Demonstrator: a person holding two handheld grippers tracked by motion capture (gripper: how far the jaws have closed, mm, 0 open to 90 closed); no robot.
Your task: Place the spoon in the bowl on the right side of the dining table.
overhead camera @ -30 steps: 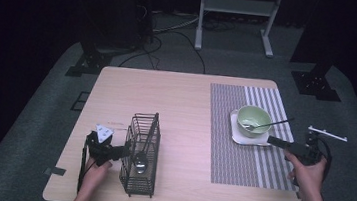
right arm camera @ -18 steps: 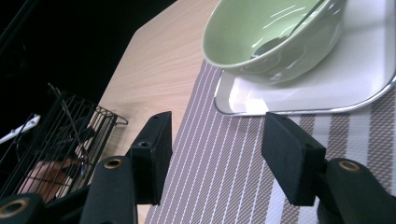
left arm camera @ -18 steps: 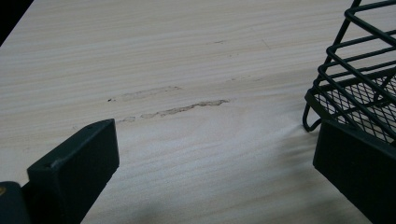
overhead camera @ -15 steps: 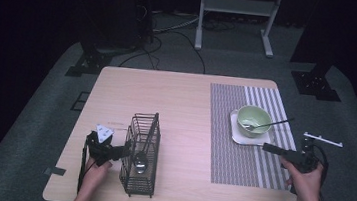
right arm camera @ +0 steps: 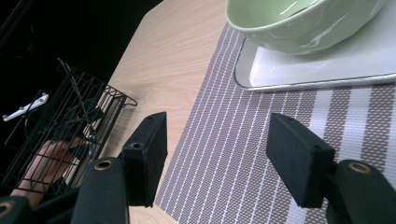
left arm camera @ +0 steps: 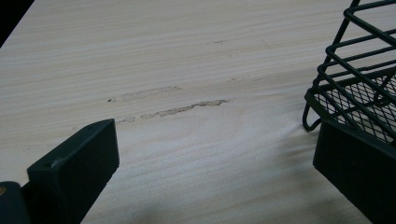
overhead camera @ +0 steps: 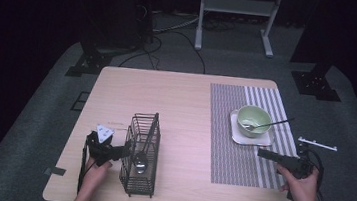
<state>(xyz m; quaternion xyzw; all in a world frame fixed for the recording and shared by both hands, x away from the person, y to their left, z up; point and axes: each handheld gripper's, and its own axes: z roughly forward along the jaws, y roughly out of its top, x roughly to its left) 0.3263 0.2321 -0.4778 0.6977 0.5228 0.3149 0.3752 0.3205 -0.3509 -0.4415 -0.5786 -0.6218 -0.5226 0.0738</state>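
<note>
Since the earlier frames, the right gripper (overhead camera: 267, 153) has drawn back from the pale green ceramic bowl (overhead camera: 254, 120) toward the near right edge of the tabletop (overhead camera: 176, 100); the left gripper (overhead camera: 122, 150) has held its station beside the black wire utensil basket (overhead camera: 141, 157).

Right gripper: its fingers (right arm camera: 148, 149) stand spread apart with nothing between them, low over the grey striped woven placemat (overhead camera: 241, 152). They point toward the bowl, which rests on a white square plate (overhead camera: 237, 135) on the placemat. A dark-handled spoon (overhead camera: 269, 123) lies in the bowl, its handle projecting over the rim toward the right. This is judged to be the item in hand: the gripper sits near it but well short of contact, probably realigning for an approach to the handle.

Left gripper: its fingers (left arm camera: 79, 163) are released and wide apart. In the left gripper view, one finger sits against the lower corner of the basket and the other rests over bare wood. This placement is judged to brace the light basket so it does not slide or tip when a utensil is dropped in. A metal ladle-like utensil (overhead camera: 144, 147) already stands inside the basket, leaning against the wires.
</note>
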